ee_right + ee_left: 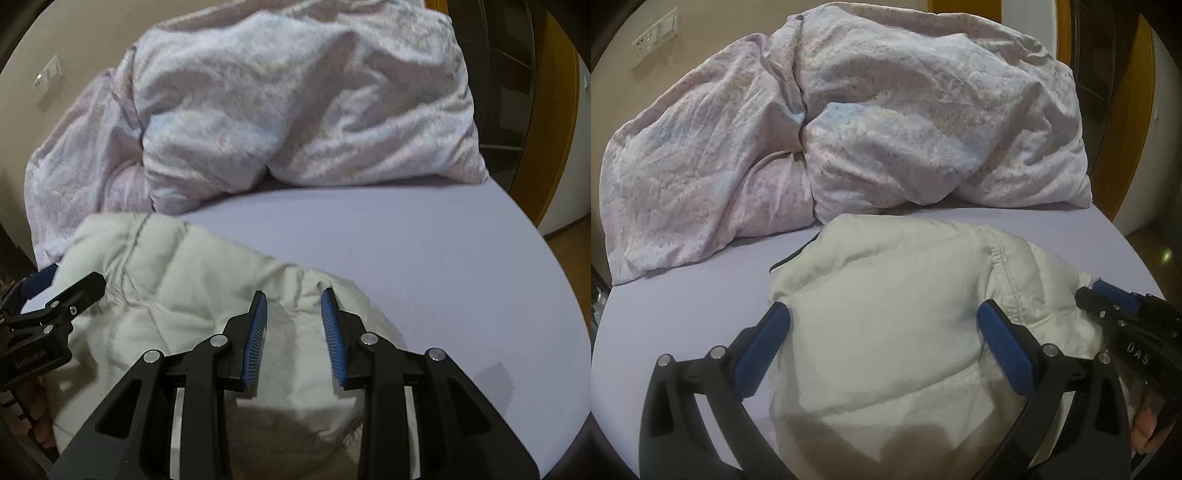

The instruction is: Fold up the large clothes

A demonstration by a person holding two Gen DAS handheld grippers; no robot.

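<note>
A white padded garment (886,325) lies bunched and folded on the lilac bed sheet (694,295). My left gripper (884,314) hovers over it, open wide. Its blue pads (764,347) stand over the garment's left edge and its middle, gripping nothing. In the right wrist view the same garment (177,288) fills the lower left. My right gripper (293,301) hangs above the garment's right part. Its jaws are a narrow gap apart and no cloth is between them. Each gripper shows in the other's view: the right gripper (1108,299) and the left gripper (62,291).
A crumpled pink-lilac duvet (849,118) is heaped across the back of the bed. Bare sheet (424,258) stretches to the right of the garment. The bed's right edge drops to a wooden floor (569,240). Wall sockets (655,37) sit at the far left.
</note>
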